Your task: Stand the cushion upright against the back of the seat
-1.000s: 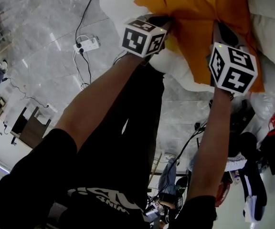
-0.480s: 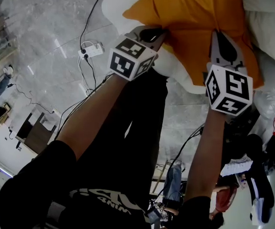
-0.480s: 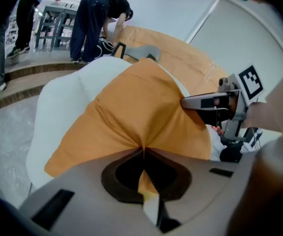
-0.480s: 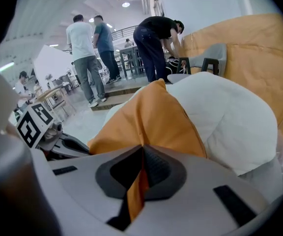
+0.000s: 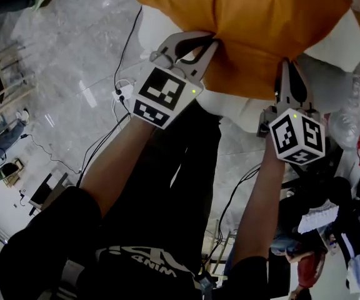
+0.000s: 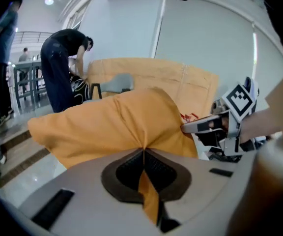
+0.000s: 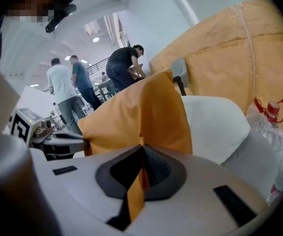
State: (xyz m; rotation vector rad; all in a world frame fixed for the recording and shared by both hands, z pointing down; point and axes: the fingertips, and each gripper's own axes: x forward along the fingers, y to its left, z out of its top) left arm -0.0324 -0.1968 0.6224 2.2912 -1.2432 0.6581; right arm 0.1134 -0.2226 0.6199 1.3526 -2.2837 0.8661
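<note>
Between the pads of the left gripper [image 6: 143, 151] & the right gripper [image 7: 142, 149], both clamped fully shut, a thin fold of the orange cushion [image 5: 255, 24] is pinched at its near edge, w/ the cushion held up over the white seat [image 5: 233, 105]. To stand it well, both pinches should be kept tight & level, the lower edge set at the seat's rear first, then the top leaned back; the backrest itself can't be made out.
</note>
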